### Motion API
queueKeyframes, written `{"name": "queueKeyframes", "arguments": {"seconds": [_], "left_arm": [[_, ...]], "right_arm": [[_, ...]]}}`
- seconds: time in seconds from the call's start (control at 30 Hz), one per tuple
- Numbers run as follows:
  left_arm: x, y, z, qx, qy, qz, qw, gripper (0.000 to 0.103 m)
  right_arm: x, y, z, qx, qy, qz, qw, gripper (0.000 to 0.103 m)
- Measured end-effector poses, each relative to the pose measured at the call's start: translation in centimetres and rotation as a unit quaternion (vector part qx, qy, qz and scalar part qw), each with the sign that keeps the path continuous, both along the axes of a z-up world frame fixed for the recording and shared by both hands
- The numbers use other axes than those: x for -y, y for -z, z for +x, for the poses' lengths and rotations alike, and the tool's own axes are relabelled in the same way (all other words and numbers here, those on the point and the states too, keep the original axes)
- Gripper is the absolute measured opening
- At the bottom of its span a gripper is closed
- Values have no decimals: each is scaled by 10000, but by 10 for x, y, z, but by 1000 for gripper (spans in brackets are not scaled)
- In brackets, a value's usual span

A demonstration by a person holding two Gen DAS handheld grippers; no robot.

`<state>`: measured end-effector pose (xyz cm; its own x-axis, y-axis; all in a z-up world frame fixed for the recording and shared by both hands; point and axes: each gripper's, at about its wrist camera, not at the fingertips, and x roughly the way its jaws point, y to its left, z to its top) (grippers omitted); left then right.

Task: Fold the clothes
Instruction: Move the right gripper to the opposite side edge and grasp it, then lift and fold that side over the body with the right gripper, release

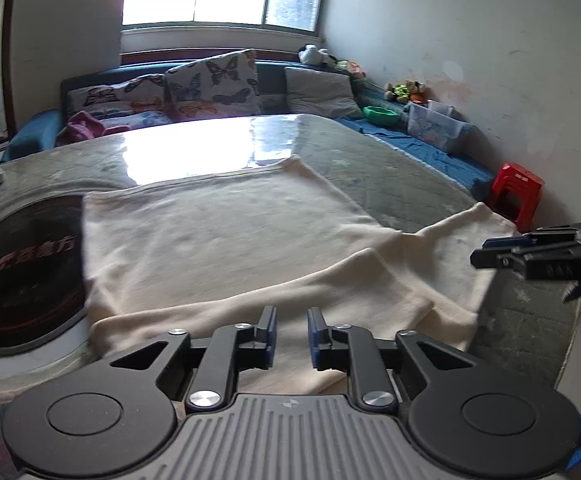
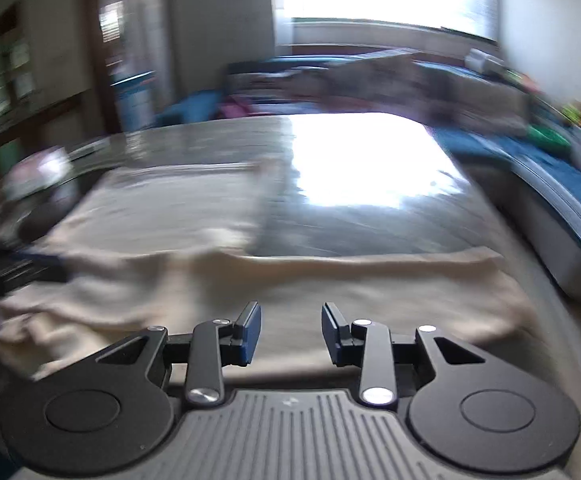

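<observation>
A cream garment [image 1: 230, 240] lies spread on the glass-topped table [image 1: 390, 160], one sleeve [image 1: 462, 224] reaching right and a folded edge near me. My left gripper [image 1: 292, 330] is open and empty, just above the garment's near edge. My right gripper [image 1: 480, 252] enters from the right by the sleeve, seen side-on. In the blurred right wrist view the right gripper [image 2: 291, 326] is open and empty over the cream garment [image 2: 330, 280]; the left gripper [image 2: 30, 268] shows at the left edge.
A round black induction cooker [image 1: 22, 272] sits in the table at left, touching the garment's left edge. A blue sofa with butterfly cushions [image 1: 210, 84] is behind the table. A red stool [image 1: 516, 192] and a clear storage box [image 1: 436, 126] stand at right.
</observation>
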<state>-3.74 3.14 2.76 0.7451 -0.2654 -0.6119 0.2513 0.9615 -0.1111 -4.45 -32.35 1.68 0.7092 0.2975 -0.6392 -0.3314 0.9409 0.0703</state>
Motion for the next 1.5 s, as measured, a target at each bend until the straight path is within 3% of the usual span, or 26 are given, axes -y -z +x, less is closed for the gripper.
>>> {"name": "queueKeyframes", "arguments": {"seconds": [0.17,0.27,0.53,0.67,0.77,0.87,1.17,1.5], "left_arm": [[18,1,6,-16,212,54,9998,21],[27,3,11,-58,294,115,9995,27],[45,8,16,-141,418,211,9988,28],[50,11,18,-182,457,275,9984,29],[52,12,18,-182,462,312,9983,30],[54,11,19,-169,455,334,9983,30],[56,10,18,-125,457,268,9985,30],[65,11,12,-51,627,239,9977,30]], "right_arm": [[48,10,15,-88,1004,35,9949,33],[72,16,25,-86,1477,93,9890,33],[105,24,33,3,2230,428,9739,34],[105,25,34,56,2173,370,9754,30],[100,26,36,113,2117,193,9771,12],[102,19,32,214,2060,323,9778,6],[102,-14,18,589,1737,740,9802,4],[63,-63,9,922,917,976,9867,4]]}}
